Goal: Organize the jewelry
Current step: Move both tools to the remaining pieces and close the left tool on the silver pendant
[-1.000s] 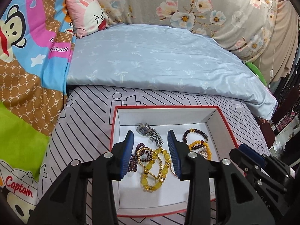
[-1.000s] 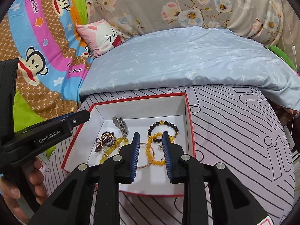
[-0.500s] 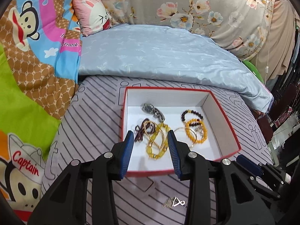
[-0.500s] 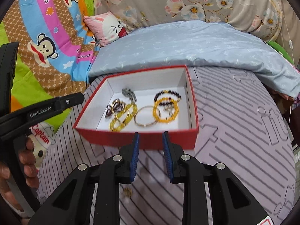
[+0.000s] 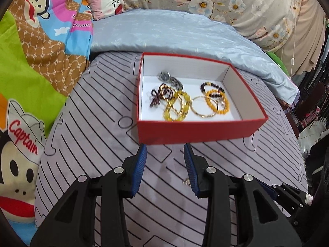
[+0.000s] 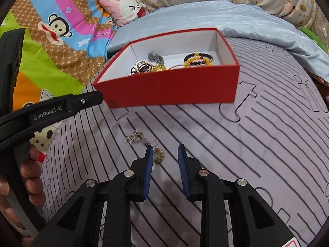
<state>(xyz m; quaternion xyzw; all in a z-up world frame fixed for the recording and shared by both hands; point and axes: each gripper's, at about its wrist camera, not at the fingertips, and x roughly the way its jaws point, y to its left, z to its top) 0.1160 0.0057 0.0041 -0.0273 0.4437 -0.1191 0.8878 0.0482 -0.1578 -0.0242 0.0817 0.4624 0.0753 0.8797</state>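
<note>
On the striped bed sheet [image 6: 267,144], the left hand-held gripper [image 5: 165,150] is hovering open at 6 o'clock of the red box [image 5: 197,130] holding bracelets [image 5: 177,105]; the right hand-held gripper [image 6: 164,151] is gaping, a gold earring [image 6: 158,155] lying beside its left finger, a chain [image 6: 133,136] at 10 o'clock.

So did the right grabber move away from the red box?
Yes. The right gripper backed out of the red box toward the person, and now hangs over the striped sheet near loose jewelry.

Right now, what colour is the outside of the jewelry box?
Red outside, white inside. The box shows it best in the right wrist view.
</note>
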